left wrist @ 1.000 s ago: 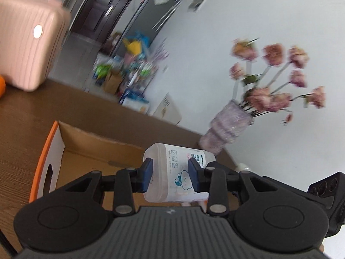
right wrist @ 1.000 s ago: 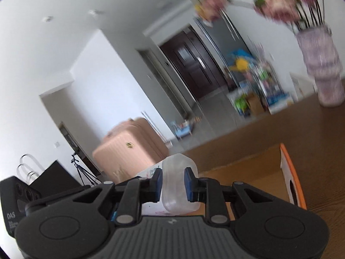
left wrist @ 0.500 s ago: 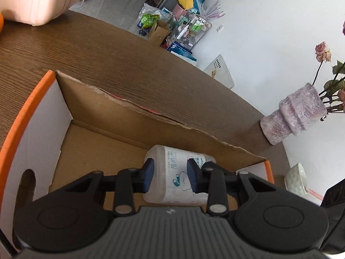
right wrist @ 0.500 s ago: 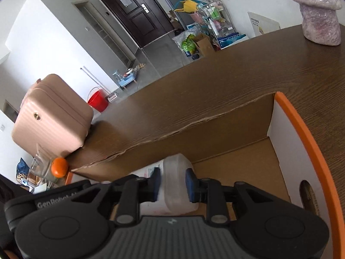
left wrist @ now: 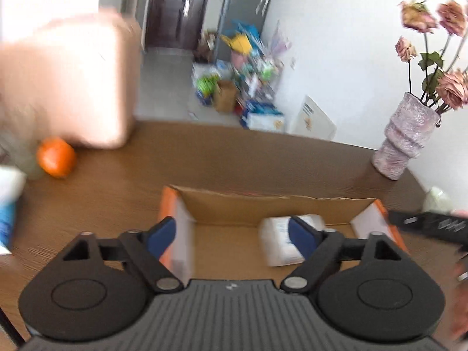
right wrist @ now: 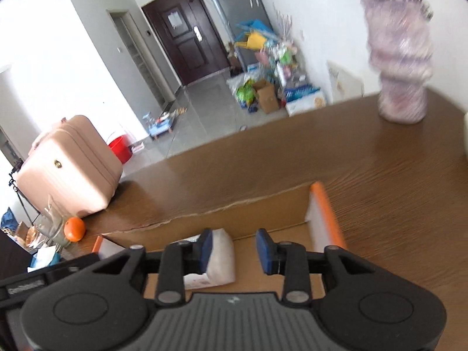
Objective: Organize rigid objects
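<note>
I'm working over the wooden table [left wrist: 263, 158], and the cardboard box [left wrist: 263, 207] with its orange ends is sitting right under both my tongs. Inside it, the white bottle [left wrist: 278, 242] is lying on its side on the box floor, so I'm reading this as the let-go step of putting it away. My left gripper [left wrist: 231, 237] is swinging its jaws wide, spread far apart with nothing pinched; the bottle is showing just behind the right-hand blue pad, though the blur is making it hard to say whether that pad is brushing it. My right gripper [right wrist: 234, 248] is opening its jaws too, the bottle [right wrist: 219, 257] lying beside its left-hand pad and not squeezed. Next I'm needing to lift both clear of the box walls without nudging the bottle, then go looking for another piece; the orange [right wrist: 74, 229] by the pink suitcase [right wrist: 70, 166] seems a fair candidate
</note>
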Action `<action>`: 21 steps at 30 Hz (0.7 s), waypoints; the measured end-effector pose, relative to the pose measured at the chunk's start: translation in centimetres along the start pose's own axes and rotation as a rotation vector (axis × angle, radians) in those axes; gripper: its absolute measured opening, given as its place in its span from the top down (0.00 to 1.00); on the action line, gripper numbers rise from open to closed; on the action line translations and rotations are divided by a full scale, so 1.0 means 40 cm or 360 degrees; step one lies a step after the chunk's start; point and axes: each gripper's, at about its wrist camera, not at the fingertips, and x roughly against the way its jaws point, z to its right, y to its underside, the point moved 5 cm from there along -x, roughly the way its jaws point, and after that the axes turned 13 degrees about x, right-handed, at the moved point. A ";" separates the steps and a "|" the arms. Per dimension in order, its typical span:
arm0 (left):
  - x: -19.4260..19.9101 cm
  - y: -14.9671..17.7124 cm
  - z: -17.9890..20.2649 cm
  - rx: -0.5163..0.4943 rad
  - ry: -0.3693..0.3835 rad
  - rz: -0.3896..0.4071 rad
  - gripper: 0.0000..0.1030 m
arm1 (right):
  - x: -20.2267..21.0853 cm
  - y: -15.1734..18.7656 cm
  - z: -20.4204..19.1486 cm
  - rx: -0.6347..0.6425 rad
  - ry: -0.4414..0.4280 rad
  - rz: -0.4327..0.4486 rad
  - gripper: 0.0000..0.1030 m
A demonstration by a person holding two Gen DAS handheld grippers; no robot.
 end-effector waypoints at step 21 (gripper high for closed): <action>0.531 0.152 -0.039 -0.0257 -0.0023 0.0450 0.00 | 0.499 0.124 -0.073 0.0497 0.0141 0.0301 0.01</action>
